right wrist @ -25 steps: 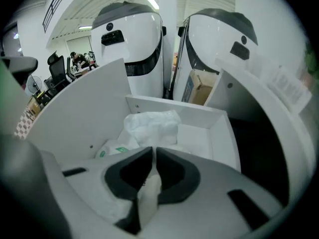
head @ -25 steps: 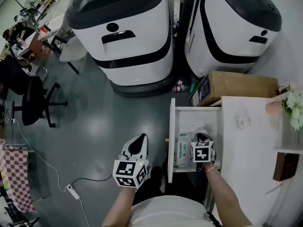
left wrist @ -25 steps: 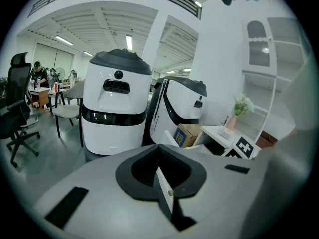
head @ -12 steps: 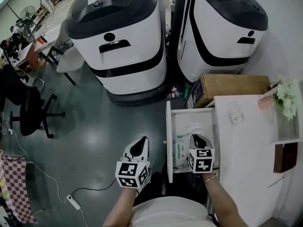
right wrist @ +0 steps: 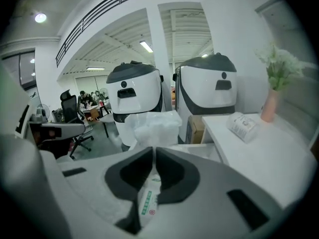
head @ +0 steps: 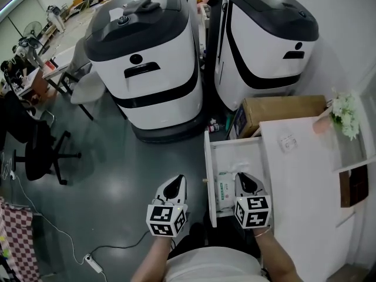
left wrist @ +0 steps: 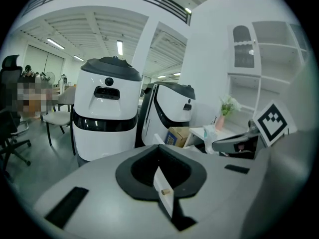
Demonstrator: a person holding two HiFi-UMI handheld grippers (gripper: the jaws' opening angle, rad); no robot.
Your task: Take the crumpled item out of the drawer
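The white drawer (head: 235,153) stands pulled open beside the white tabletop. In the right gripper view a crumpled white plastic item (right wrist: 152,127) sticks up from the tips of my right gripper (right wrist: 153,148), whose jaws are pinched on it. Seen from the head view, the right gripper (head: 245,180) hangs over the drawer's near half and hides the crumpled item. A flat packet with green print (head: 224,188) lies in the drawer under it. My left gripper (head: 174,184) hovers over the floor left of the drawer front (head: 207,175), jaws together and empty. The left gripper view shows the drawer knob (left wrist: 163,190) beyond them.
Two large white-and-black machines (head: 150,63) (head: 264,40) stand beyond the drawer. A cardboard box (head: 282,109) sits on the floor behind it. The white tabletop (head: 305,181) carries a small wrapped packet (head: 288,143) and a vase of flowers (head: 343,113). An office chair (head: 35,154) stands far left.
The right gripper has drawn back toward me over the drawer, and the crumpled white item no longer shows lying ahead of it. The left gripper has stayed beside the drawer front.
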